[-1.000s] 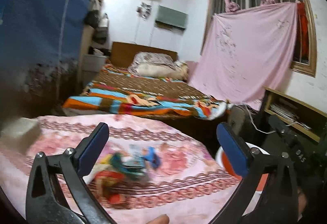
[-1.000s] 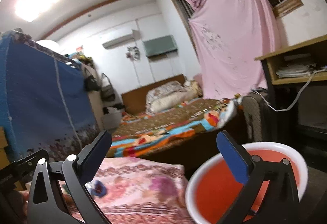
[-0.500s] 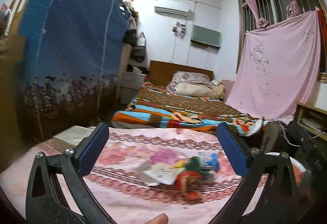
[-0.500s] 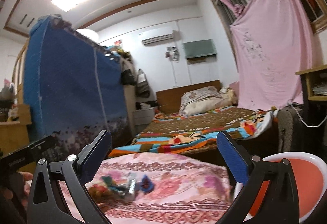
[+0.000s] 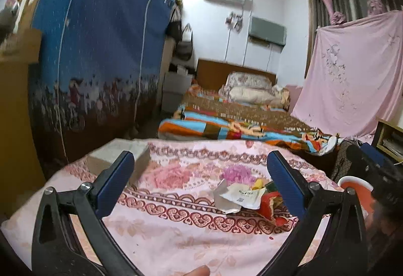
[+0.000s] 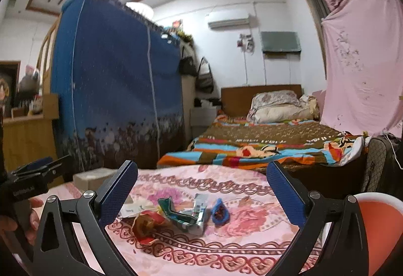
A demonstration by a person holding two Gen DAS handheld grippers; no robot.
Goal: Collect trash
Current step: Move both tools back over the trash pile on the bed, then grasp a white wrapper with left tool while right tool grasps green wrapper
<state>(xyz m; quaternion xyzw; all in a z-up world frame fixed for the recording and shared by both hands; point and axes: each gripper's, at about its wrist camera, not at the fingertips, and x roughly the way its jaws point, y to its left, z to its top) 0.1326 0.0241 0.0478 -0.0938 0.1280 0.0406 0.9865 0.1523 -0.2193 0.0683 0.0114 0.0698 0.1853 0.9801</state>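
A small heap of trash lies on a pink flowered cloth point(image 5: 176, 233). In the right wrist view I see a red-gold wrapper point(image 6: 147, 224), a green and silver wrapper point(image 6: 186, 211) and a blue wrapper point(image 6: 220, 211). In the left wrist view a white crumpled paper point(image 5: 238, 196) and a red wrapper point(image 5: 270, 204) show. My left gripper point(image 5: 199, 180) is open and empty, above the cloth, left of the heap. My right gripper point(image 6: 200, 194) is open and empty, hovering in front of the heap. A red basin with a white rim point(image 6: 377, 220) stands at the right.
A grey box point(image 5: 126, 153) lies on the cloth's far left corner. A blue fabric wardrobe point(image 6: 113, 89) stands at the left, a bed with striped bedding point(image 6: 264, 145) behind, a pink sheet point(image 6: 365, 62) at the window, a dark case point(image 6: 380, 162) at the right.
Both views have swung left and levelled. The trash heap has shifted right in the left view and come to the centre in the right view. Both grippers stayed open.
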